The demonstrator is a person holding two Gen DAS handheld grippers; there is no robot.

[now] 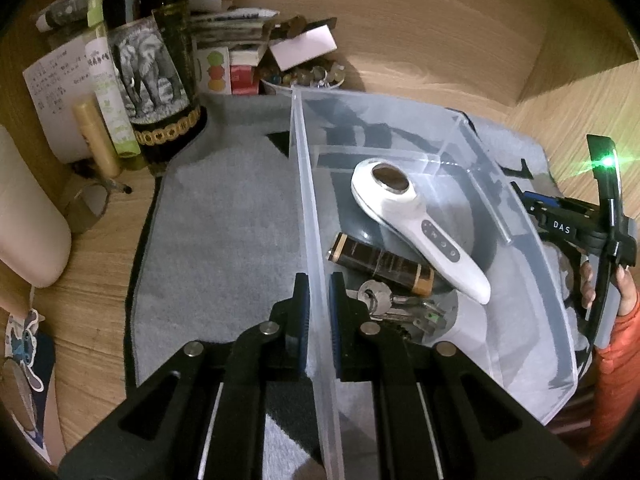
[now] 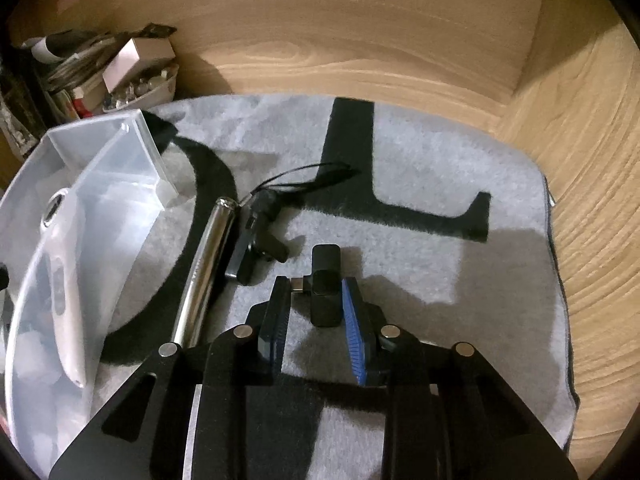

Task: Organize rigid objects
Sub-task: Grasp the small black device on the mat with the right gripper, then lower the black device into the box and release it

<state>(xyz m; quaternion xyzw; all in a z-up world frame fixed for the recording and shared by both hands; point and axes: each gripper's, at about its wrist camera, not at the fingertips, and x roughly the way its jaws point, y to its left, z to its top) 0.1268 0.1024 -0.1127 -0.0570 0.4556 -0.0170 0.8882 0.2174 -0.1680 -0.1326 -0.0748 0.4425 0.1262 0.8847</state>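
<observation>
The left gripper [image 1: 318, 312] is clamped on the near wall of the clear plastic bin [image 1: 308, 184], one finger outside and one inside that wall; the bin sits on a grey towel with black markings [image 1: 224, 216]; inside the bin lie a white handheld device with a round lens [image 1: 416, 220], a dark tube with gold ends [image 1: 380, 264] touching the device's handle, and a bunch of keys [image 1: 384, 300] just beside the tube, nearest the gripped wall. The right gripper [image 2: 316, 300] brackets a small black adapter with a metal plug [image 2: 325, 284] lying on the towel outside the bin; its right pad touches the adapter's body and the plug tip reaches the left pad, though whether it is squeezed tight I cannot tell. Between the adapter and the bin lie a chrome cylinder [image 2: 204, 264], close by the bin's wall, and a black clip-like gadget with a cord loop [image 2: 260, 240] just beside the cylinder. Beyond the bin's far corner stands a dark bottle with an elephant label [image 1: 148, 68] among boxes and papers on the wooden surface [image 1: 420, 40].
</observation>
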